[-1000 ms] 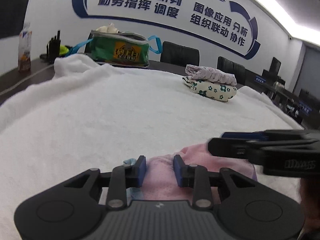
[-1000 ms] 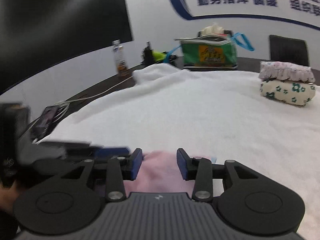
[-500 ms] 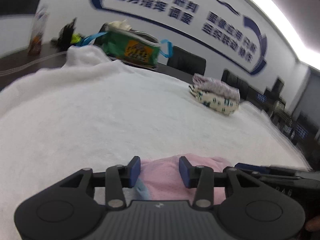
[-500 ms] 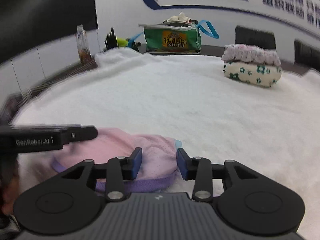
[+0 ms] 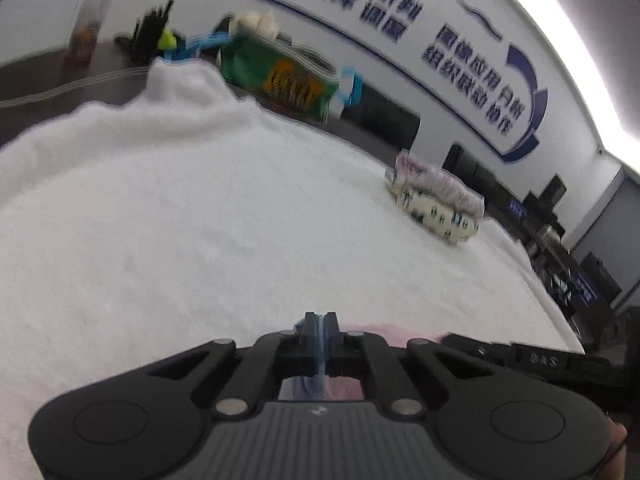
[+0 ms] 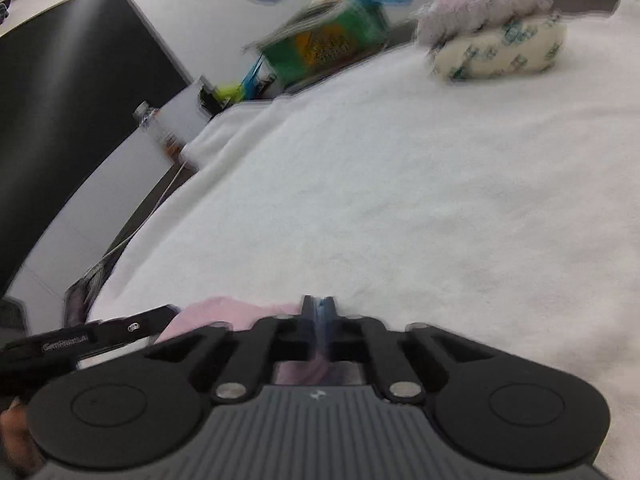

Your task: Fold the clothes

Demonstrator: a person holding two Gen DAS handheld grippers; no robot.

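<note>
Left wrist view: we are pinching the pink garment (image 5: 372,330) with left gripper (image 5: 320,322) fully closed; right gripper (image 6: 318,306) is likewise clamping its edge.

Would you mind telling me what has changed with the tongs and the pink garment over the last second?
Both tongs closed: the left tongs and right tongs, open a second ago, now pinch the edge of the pink garment. Both views have tilted, so the hands are moving. The folded stack, green bag and white cover stayed put.

Right gripper (image 6: 318,312) clamped on pink garment (image 6: 224,314); white blanket (image 6: 400,200) beneath, folded clothes (image 6: 492,46) far off
</note>
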